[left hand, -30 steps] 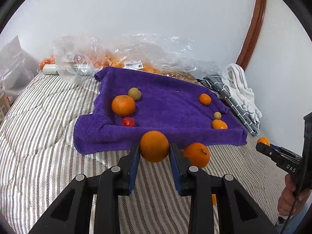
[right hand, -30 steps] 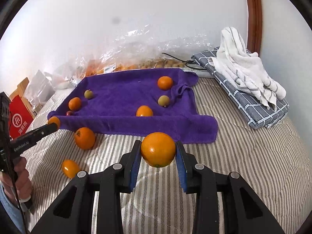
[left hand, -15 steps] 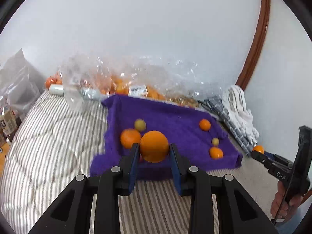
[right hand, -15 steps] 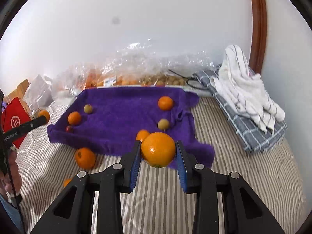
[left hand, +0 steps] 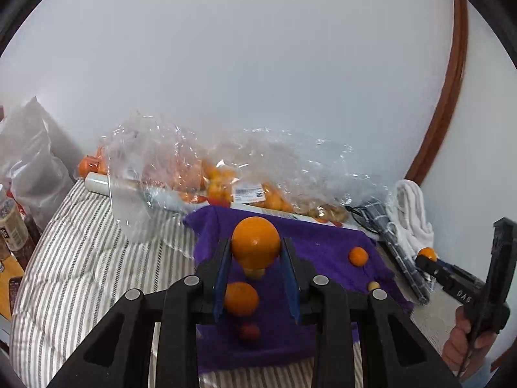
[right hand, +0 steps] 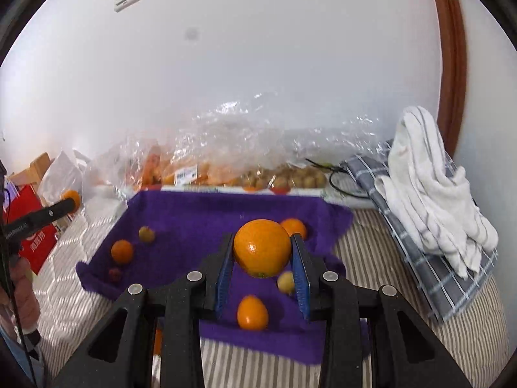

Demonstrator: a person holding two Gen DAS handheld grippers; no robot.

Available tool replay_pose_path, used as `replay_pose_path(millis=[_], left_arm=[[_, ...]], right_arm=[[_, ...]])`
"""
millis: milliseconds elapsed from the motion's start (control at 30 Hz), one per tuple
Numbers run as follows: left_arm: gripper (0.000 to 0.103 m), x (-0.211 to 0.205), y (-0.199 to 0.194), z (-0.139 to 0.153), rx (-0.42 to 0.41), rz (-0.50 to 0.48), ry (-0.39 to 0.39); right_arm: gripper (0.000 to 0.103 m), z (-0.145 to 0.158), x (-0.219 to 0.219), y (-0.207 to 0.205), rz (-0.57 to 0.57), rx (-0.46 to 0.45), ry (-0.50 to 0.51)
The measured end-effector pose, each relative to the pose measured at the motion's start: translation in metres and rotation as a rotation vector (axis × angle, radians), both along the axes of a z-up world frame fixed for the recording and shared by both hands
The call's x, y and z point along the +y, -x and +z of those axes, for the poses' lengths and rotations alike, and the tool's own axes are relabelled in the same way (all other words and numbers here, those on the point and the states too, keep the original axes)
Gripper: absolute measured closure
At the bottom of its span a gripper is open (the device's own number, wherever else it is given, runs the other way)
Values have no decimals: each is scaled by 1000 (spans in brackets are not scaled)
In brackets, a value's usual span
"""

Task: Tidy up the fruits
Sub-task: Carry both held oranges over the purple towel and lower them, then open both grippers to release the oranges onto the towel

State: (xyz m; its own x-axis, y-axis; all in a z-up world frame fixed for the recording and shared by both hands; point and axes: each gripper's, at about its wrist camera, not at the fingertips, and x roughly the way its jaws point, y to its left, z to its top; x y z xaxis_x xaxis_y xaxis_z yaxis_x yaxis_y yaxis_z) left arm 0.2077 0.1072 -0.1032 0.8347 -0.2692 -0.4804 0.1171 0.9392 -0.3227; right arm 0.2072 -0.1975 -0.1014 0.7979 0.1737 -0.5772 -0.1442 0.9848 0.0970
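Two oranges in hand: our left gripper [left hand: 255, 268] has its jaws clamped on one orange [left hand: 256, 242], our right gripper [right hand: 262, 270] on another [right hand: 262, 248], both above the purple towel [right hand: 194, 220]. Risk: smooth round peel slips; released fruit rolls off onto the striped bed [right hand: 365, 258].

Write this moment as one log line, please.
left claw: grips round orange | right claw: grips round orange | both above purple terry towel
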Motion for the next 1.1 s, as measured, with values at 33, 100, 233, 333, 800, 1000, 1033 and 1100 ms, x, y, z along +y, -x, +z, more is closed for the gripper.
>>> replay_pose_path(millis=[33, 100, 233, 333, 800, 1000, 1033, 1100], left_arm=[[74, 1, -2, -2, -1, 2, 4], [74, 4, -6, -9, 4, 5, 17], [74, 9, -11, -32, 52, 10, 42], [74, 11, -13, -40, 68, 16, 32], [74, 3, -14, -45, 82, -37, 69], [74, -18, -11, -49, 101, -111, 70], [74, -21, -10, -50, 103, -120, 64], [74, -34, -9, -52, 112, -139, 30]], right_arm=[[69, 0, 0, -4, 0, -6, -8], [69, -4, -1, -12, -5, -7, -20], [69, -23, -6, -24, -22, 25, -45], [69, -41, -10, -30, -28, 59, -66], [69, -64, -17, -30, -14, 129, -2], [69, -71, -15, -32, 6, 202, 25], [69, -73, -14, -31, 8, 209, 40], [69, -76, -13, -31, 13, 219, 61]])
